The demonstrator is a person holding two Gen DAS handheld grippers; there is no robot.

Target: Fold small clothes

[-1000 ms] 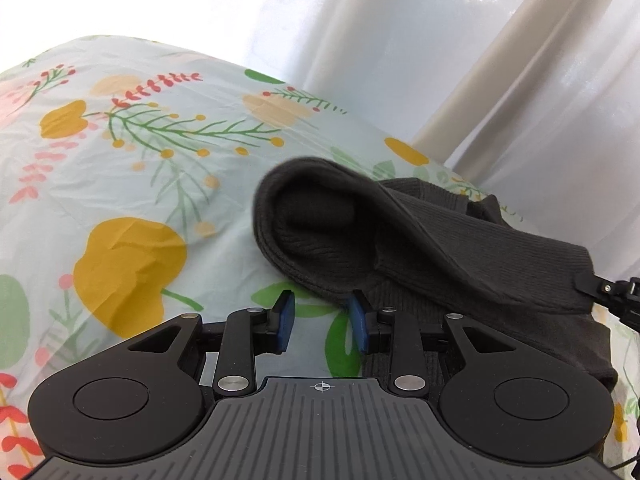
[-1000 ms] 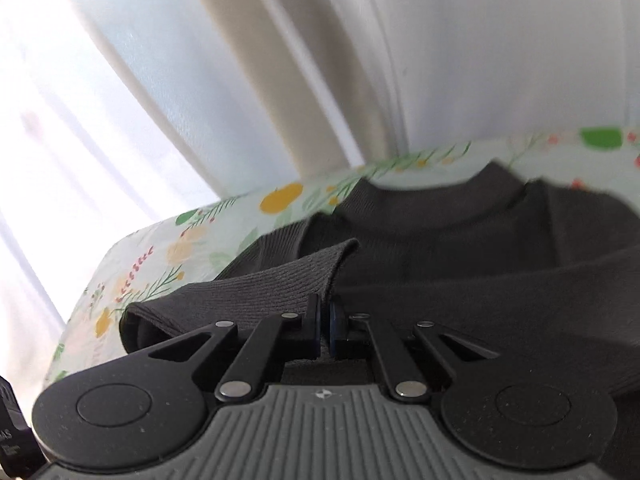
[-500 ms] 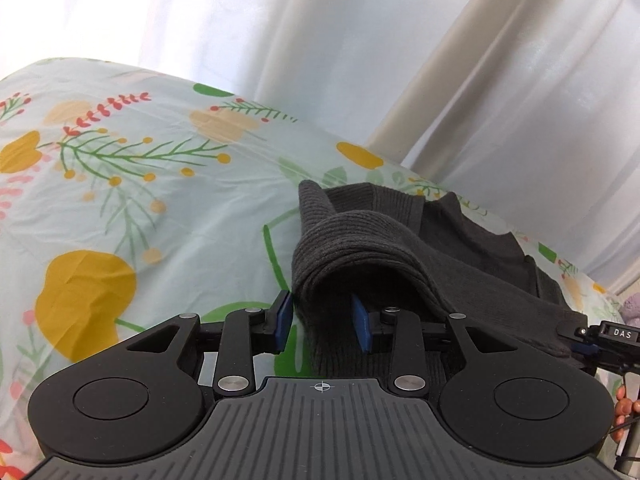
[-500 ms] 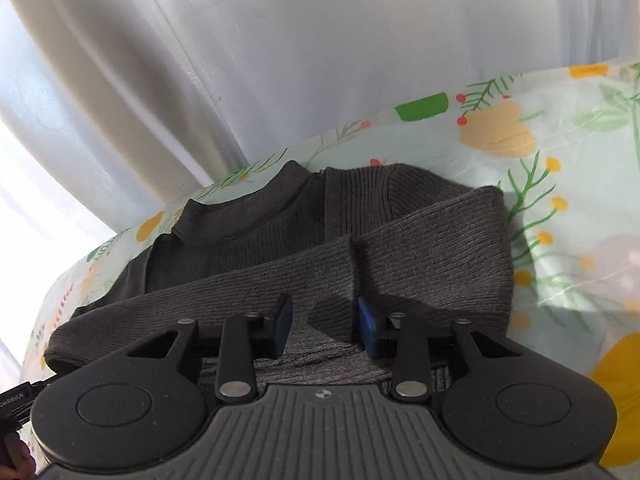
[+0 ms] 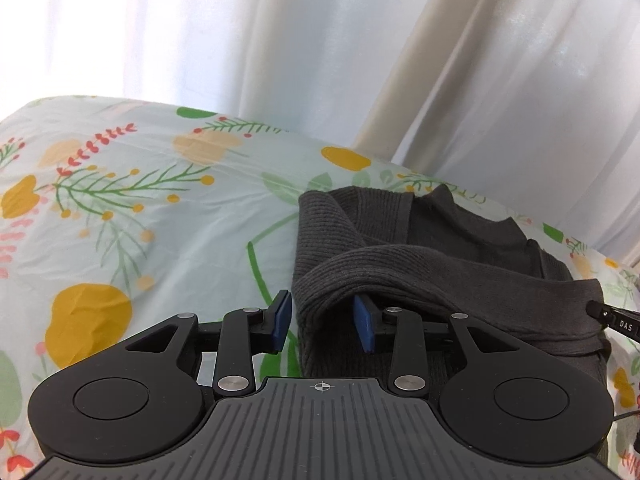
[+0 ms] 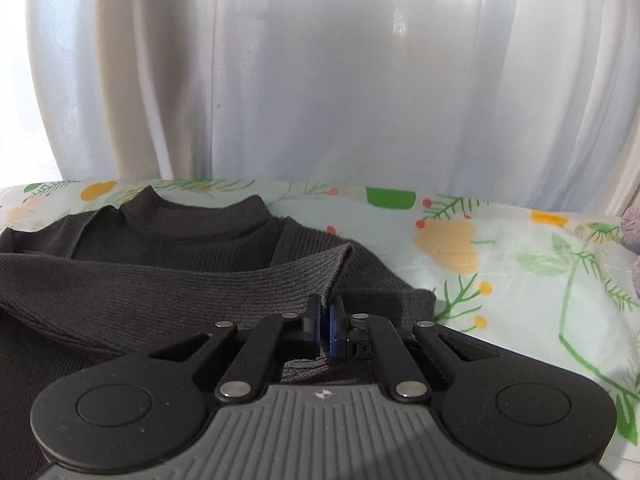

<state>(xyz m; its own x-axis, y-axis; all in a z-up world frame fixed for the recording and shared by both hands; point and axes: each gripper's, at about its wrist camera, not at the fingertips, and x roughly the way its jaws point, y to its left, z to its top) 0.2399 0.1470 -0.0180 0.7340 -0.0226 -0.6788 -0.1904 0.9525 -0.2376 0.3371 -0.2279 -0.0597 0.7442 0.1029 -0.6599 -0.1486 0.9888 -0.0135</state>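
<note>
We see a dark grey ribbed sweater [image 5: 460,276] lying on the flowered sheet [image 5: 152,216] in front of white curtains [image 6: 320,80], with one sleeve [image 6: 180,284] folded across its body below the collar. Our left gripper [image 5: 325,322] has its jaws apart at the folded left edge of the sweater, one blue pad under the fold and the other outside on the sheet side. Our right gripper [image 6: 325,330] has its jaws together, clamped on the cuff end of the sleeve.
</note>
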